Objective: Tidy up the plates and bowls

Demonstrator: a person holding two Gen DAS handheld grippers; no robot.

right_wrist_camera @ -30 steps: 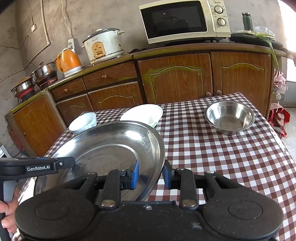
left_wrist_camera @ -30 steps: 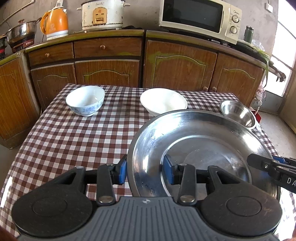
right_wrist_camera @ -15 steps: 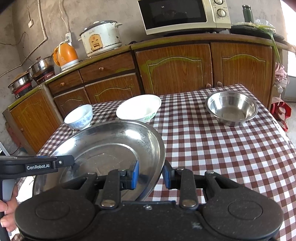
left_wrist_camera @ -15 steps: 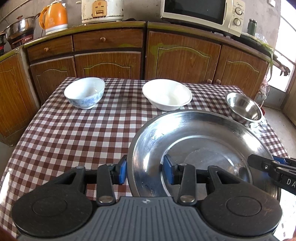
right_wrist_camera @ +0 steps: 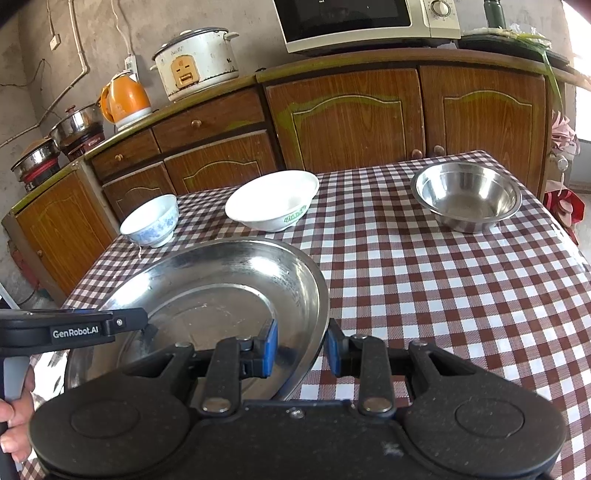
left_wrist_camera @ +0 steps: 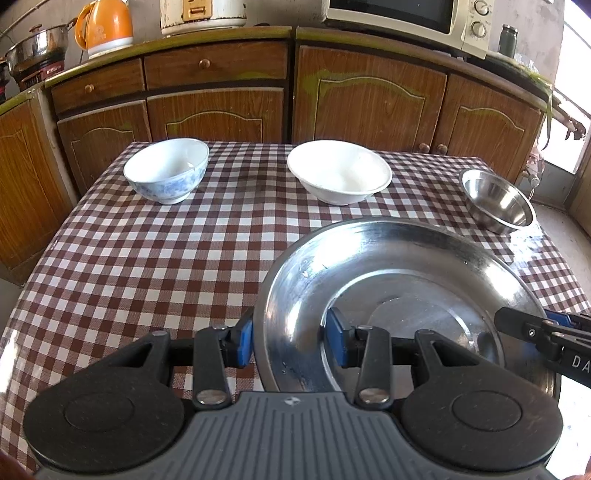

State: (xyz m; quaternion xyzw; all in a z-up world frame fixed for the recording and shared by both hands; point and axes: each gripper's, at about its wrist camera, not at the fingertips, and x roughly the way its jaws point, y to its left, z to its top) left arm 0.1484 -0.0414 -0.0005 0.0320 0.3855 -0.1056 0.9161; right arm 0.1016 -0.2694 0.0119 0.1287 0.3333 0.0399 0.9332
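A large steel plate (left_wrist_camera: 399, 280) (right_wrist_camera: 221, 288) hangs just above the near part of the checked table (left_wrist_camera: 155, 266) (right_wrist_camera: 443, 280). My left gripper (left_wrist_camera: 290, 341) is shut on its left rim, one blue pad on each side of the edge. My right gripper (right_wrist_camera: 301, 349) is shut on its right rim in the same way. Along the far side stand a blue-patterned bowl (left_wrist_camera: 166, 170) (right_wrist_camera: 151, 219), a white bowl (left_wrist_camera: 340, 171) (right_wrist_camera: 273, 199) and a steel bowl (left_wrist_camera: 496, 201) (right_wrist_camera: 467, 195). Each gripper shows at the edge of the other's view.
Wooden cabinets (left_wrist_camera: 288, 92) run behind the table, carrying an orange kettle (right_wrist_camera: 125, 98), a rice cooker (right_wrist_camera: 195, 62) and a microwave (right_wrist_camera: 365, 22). A hand (right_wrist_camera: 14, 413) holds the left gripper's handle. Bare cloth lies between the bowls and the plate.
Both grippers have come down with the plate between them; the table and bowls now look closer and sit lower in both views. The grips have not changed.
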